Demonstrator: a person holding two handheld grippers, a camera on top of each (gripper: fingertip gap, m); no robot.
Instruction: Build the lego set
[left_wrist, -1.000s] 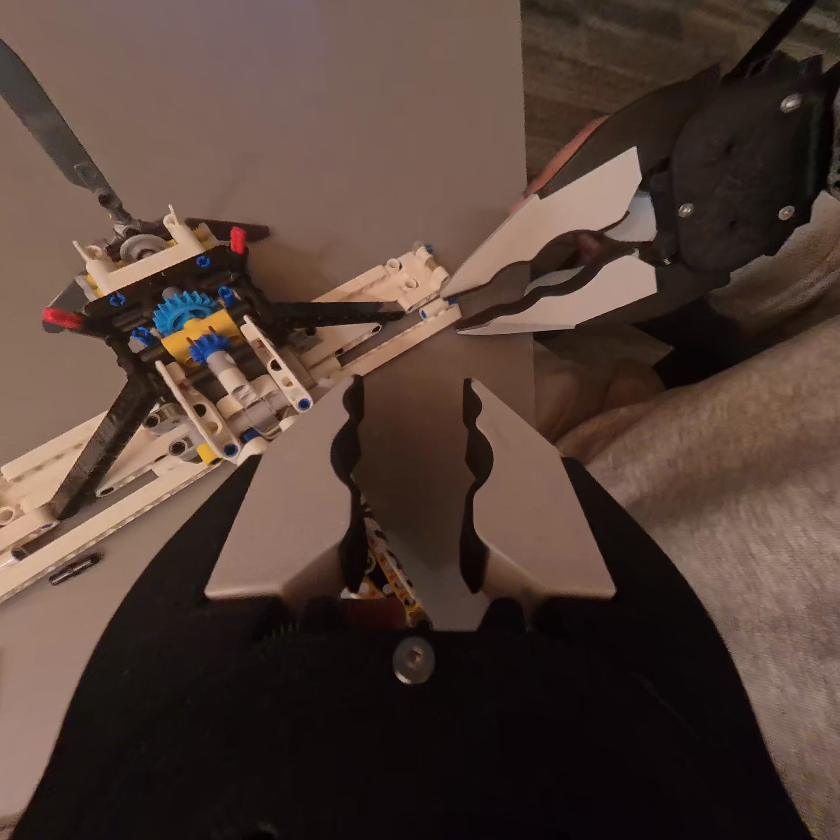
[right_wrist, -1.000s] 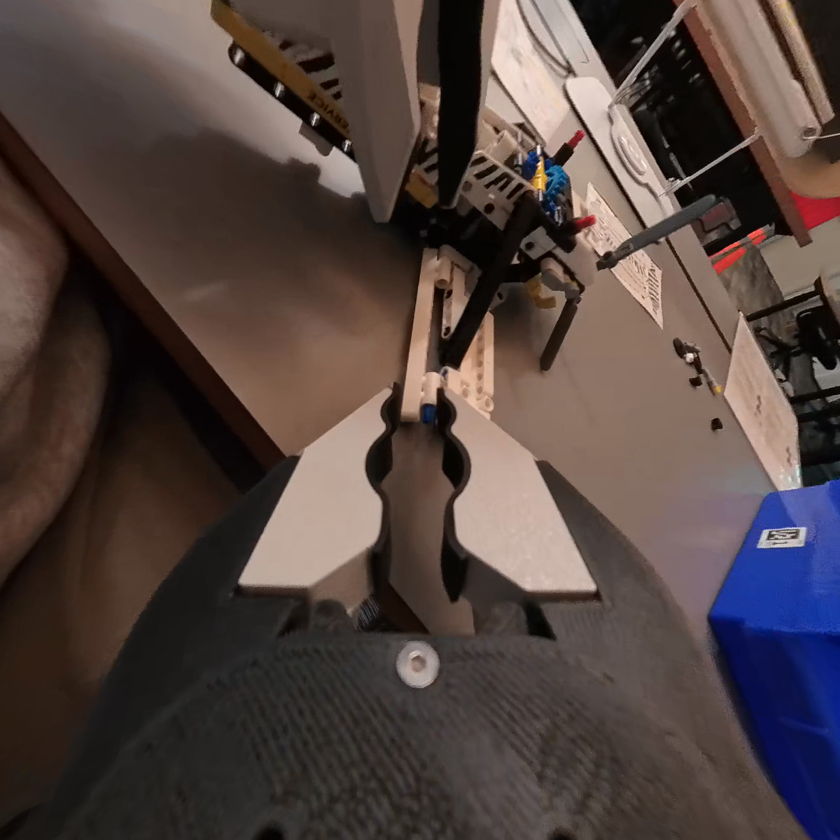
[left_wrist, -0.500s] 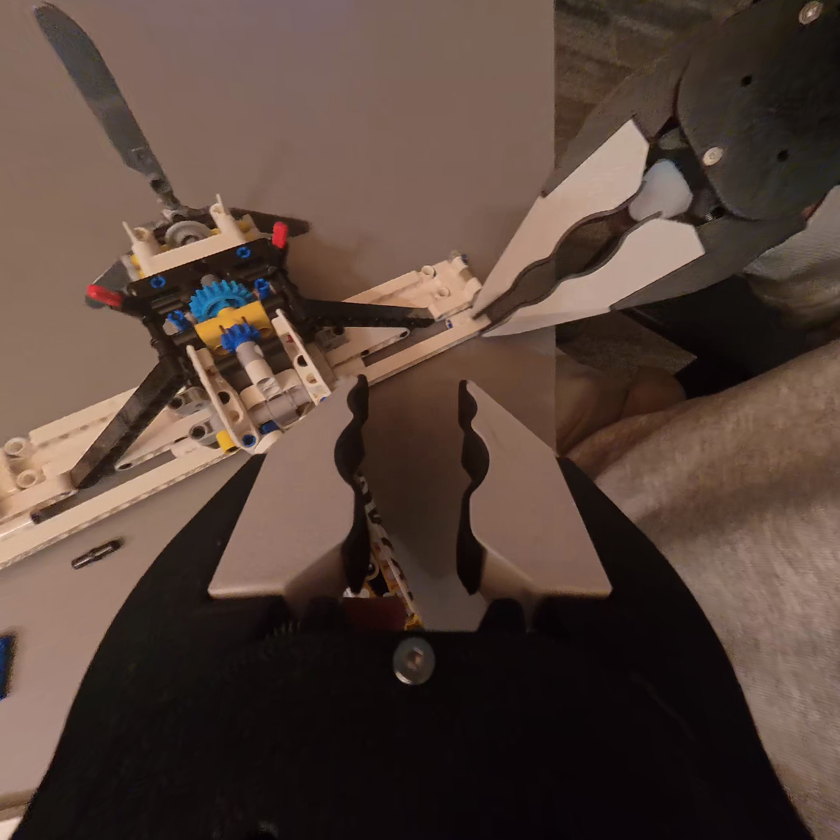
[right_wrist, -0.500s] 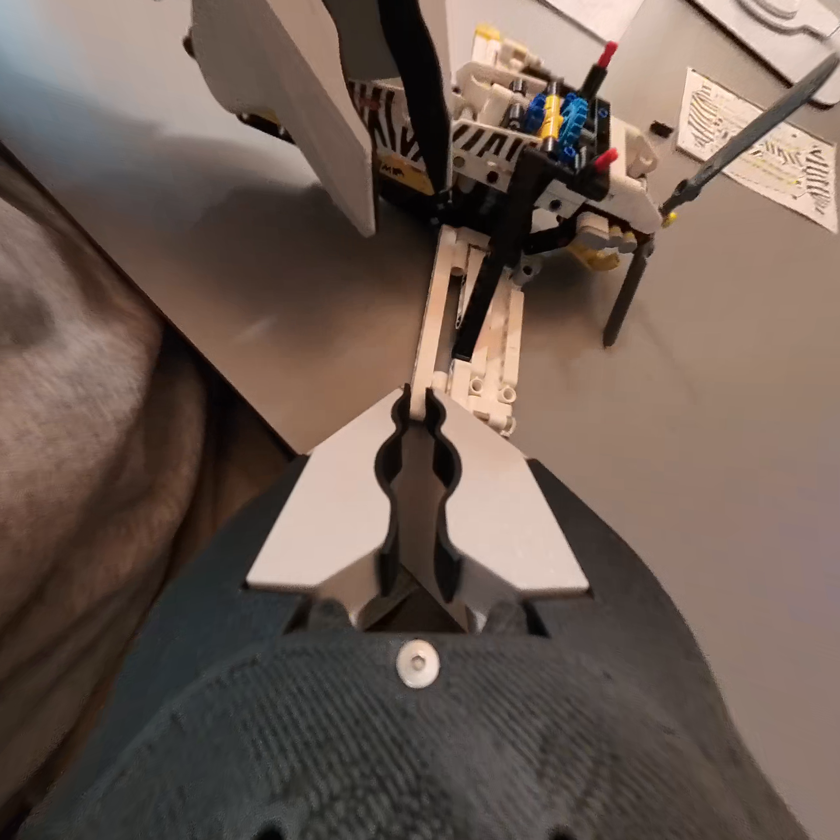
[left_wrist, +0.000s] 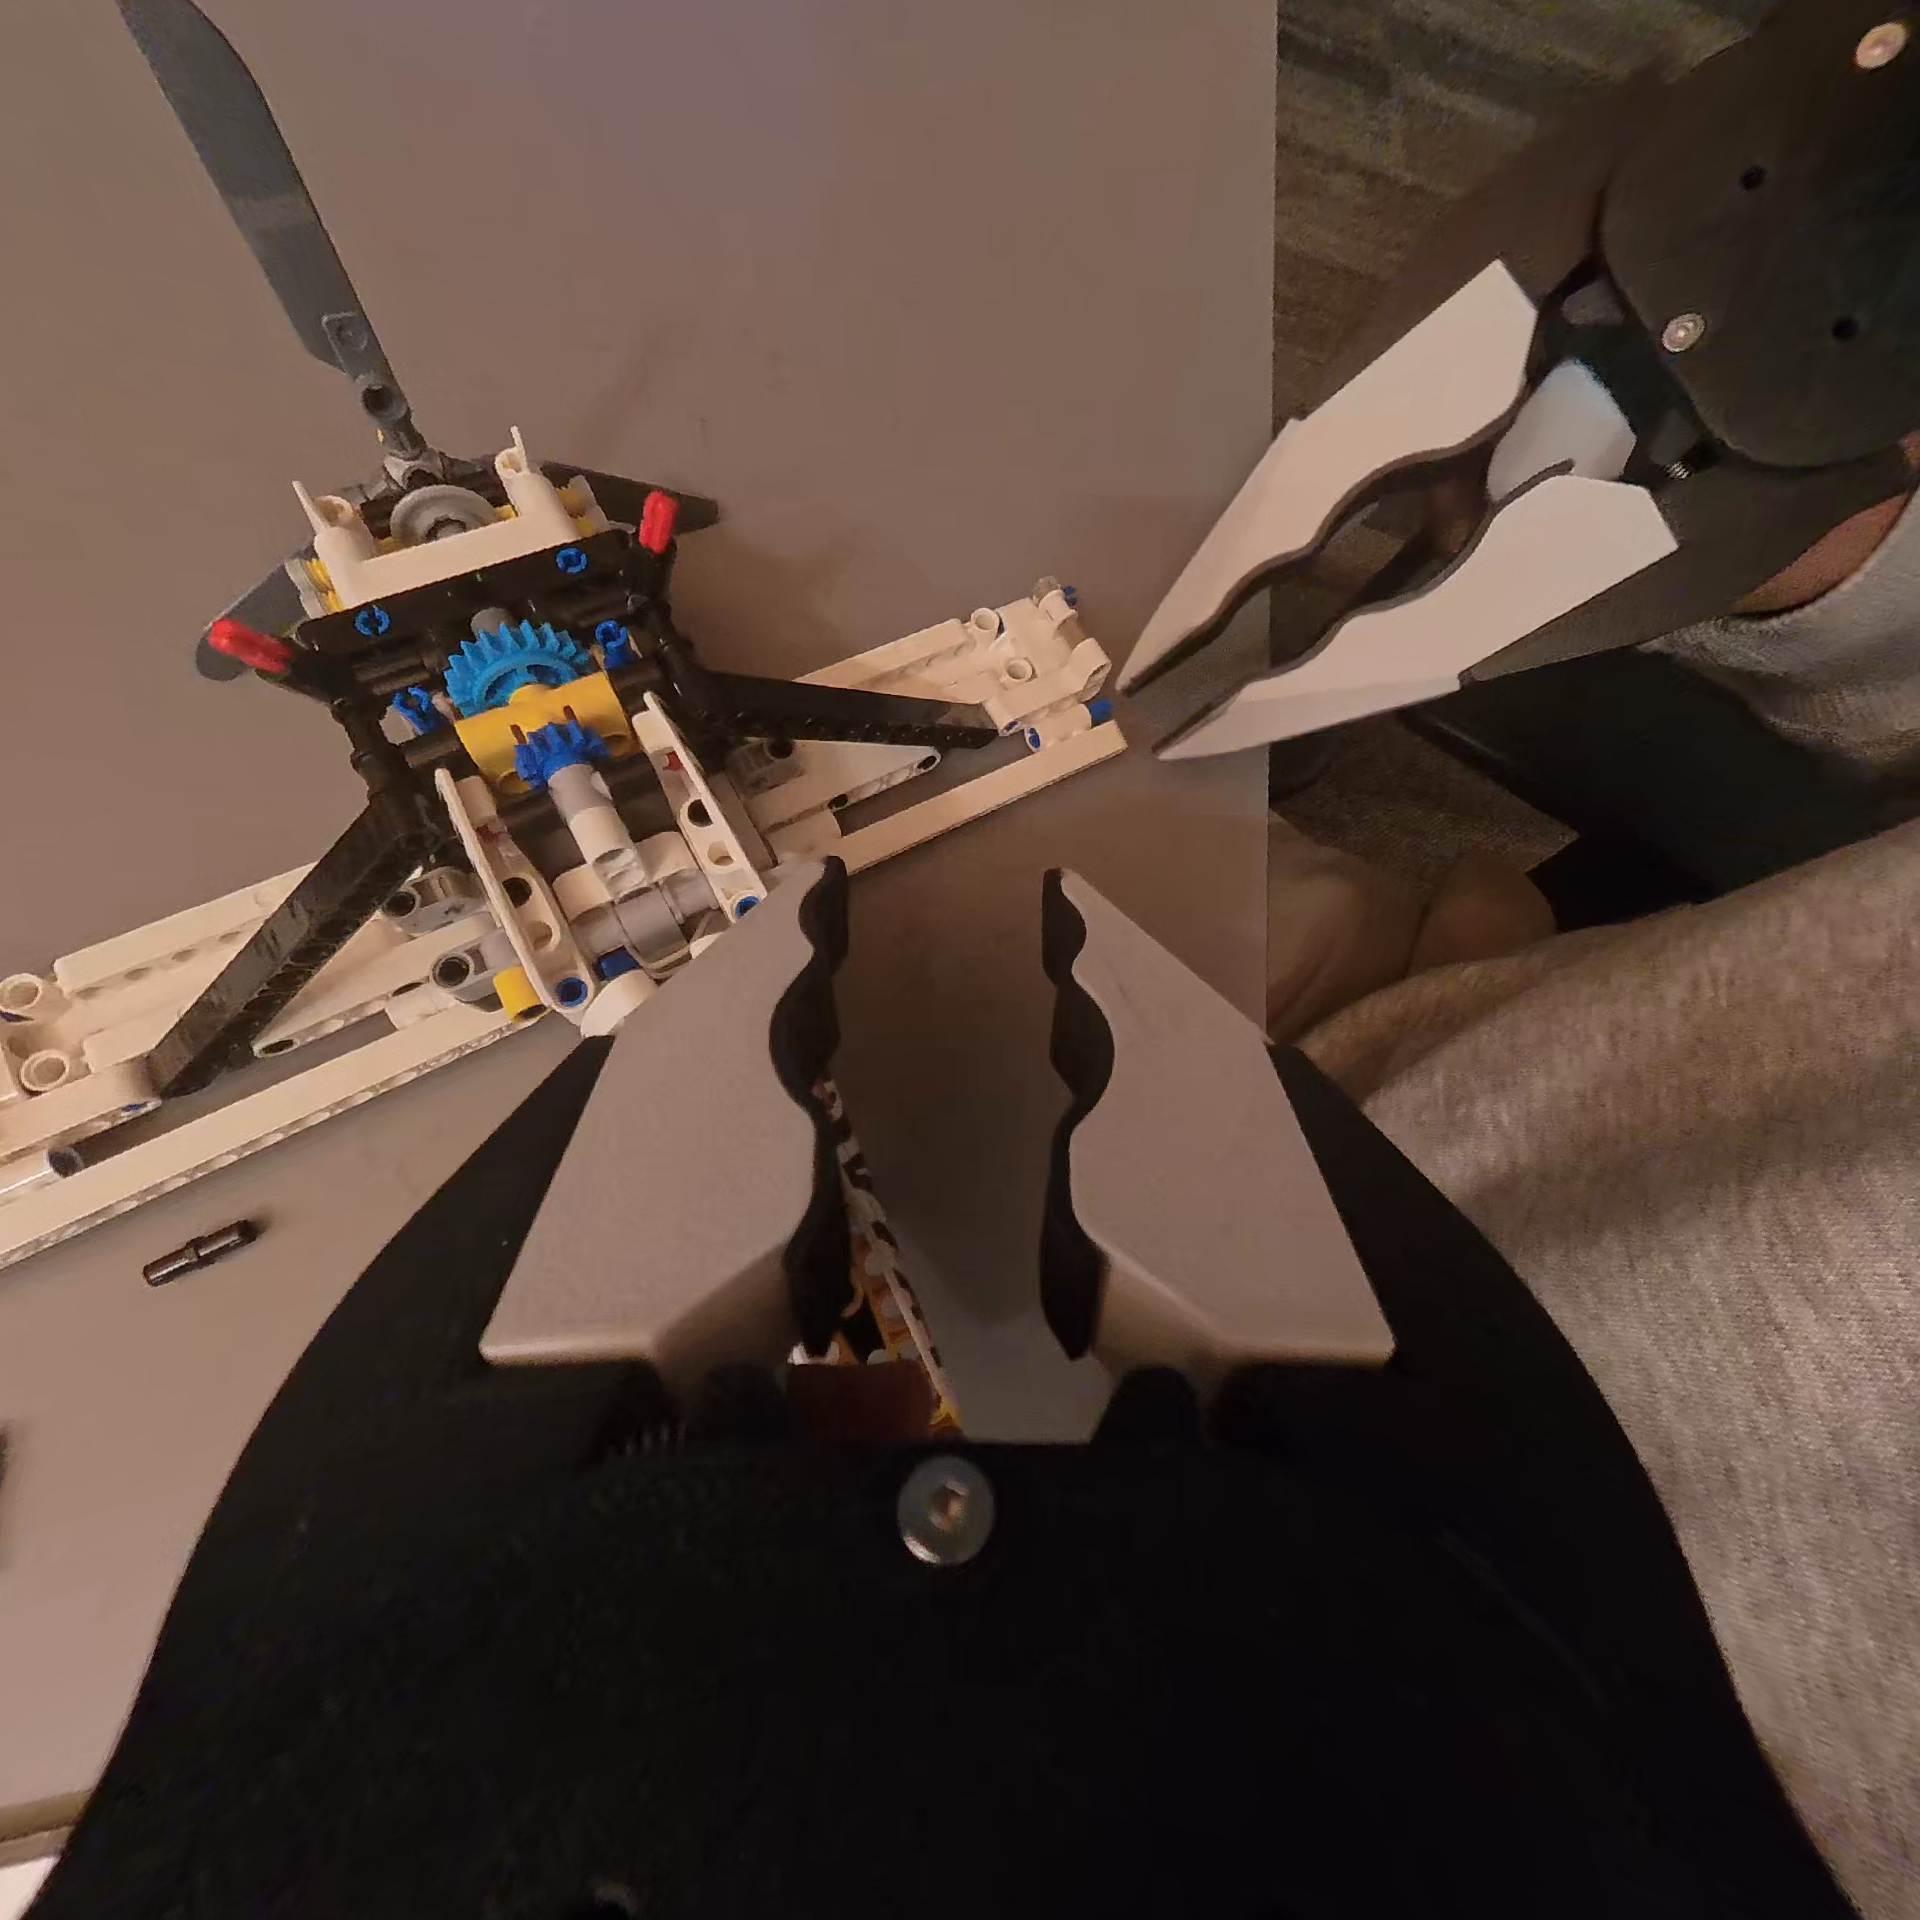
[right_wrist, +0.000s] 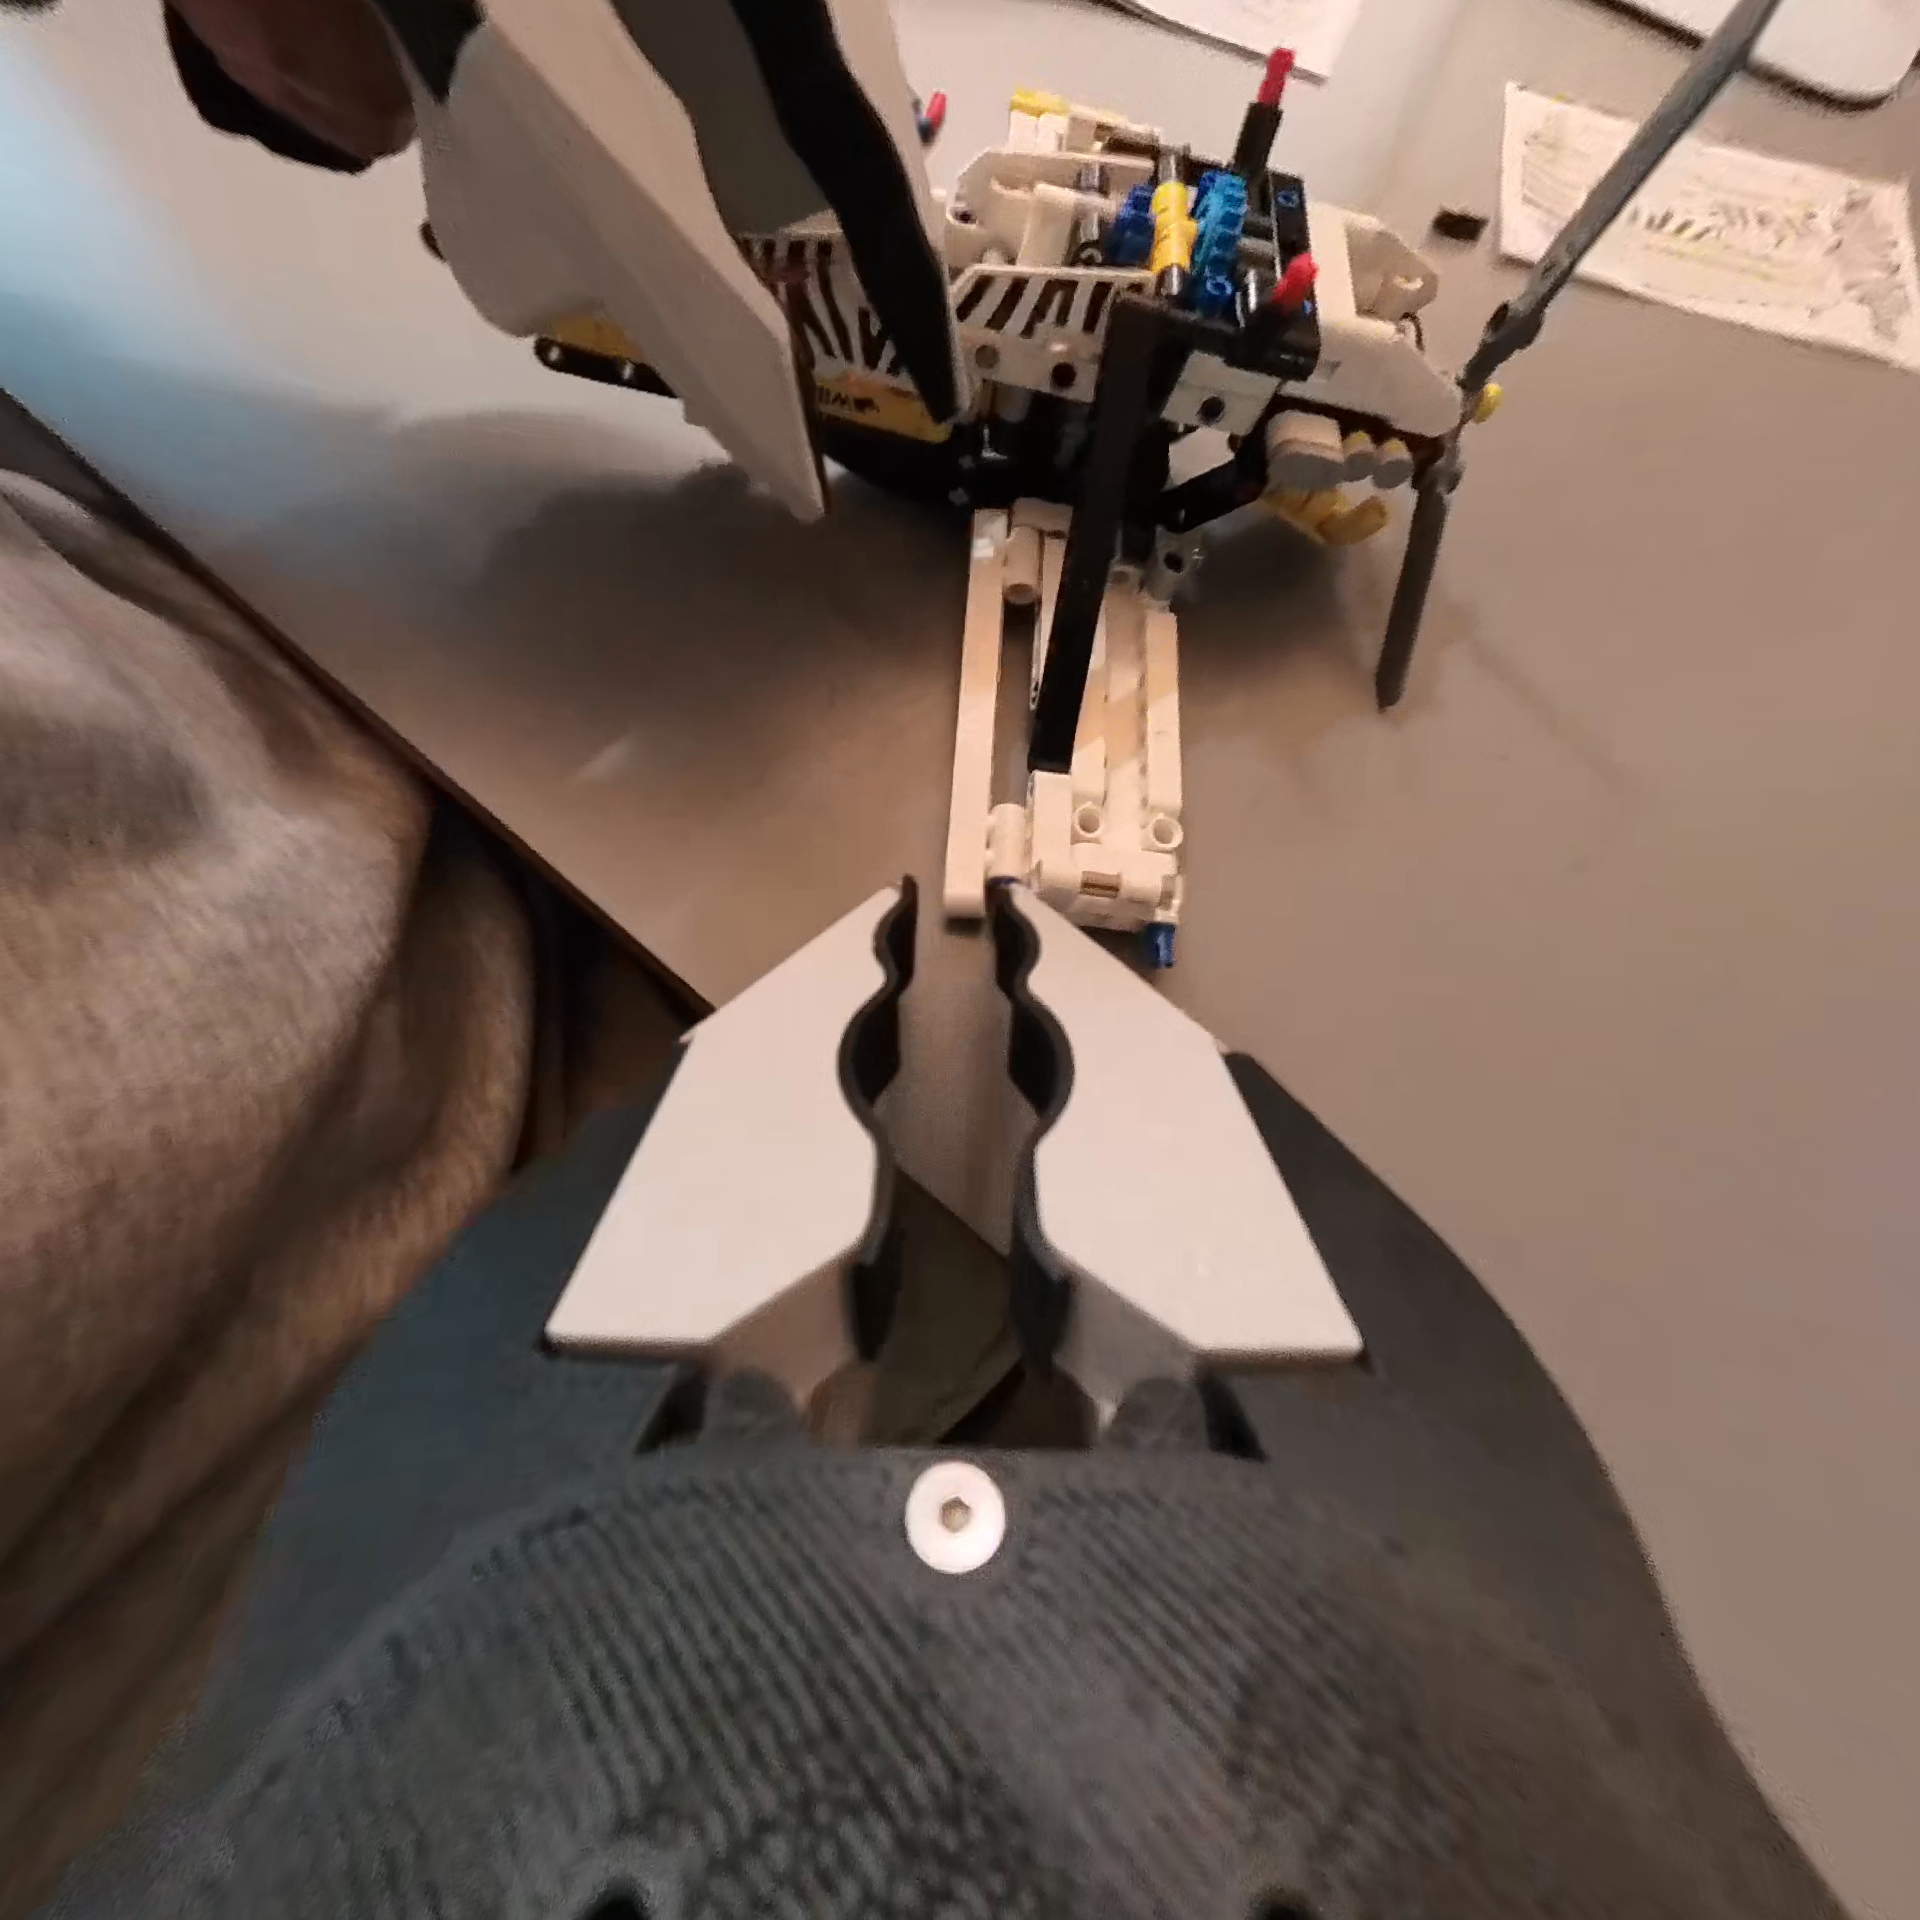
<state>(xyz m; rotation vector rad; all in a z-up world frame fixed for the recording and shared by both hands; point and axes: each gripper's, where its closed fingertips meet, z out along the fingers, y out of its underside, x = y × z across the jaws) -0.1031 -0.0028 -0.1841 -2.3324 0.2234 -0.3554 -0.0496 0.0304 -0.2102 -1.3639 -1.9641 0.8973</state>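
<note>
The lego helicopter model (left_wrist: 520, 748) lies on the grey table (left_wrist: 831, 260), its white tail boom (right_wrist: 1070, 769) reaching toward the table edge. The left gripper (left_wrist: 940, 883) is parted, with a yellow, striped part of the model partly hidden between its fingers. The right gripper (right_wrist: 954, 896) is slightly parted, its tips beside the boom's end; whether they touch is unclear. Only the left wrist view shows a loose black pin (left_wrist: 200, 1241); only the right shows printed sheets (right_wrist: 1714, 218).
</note>
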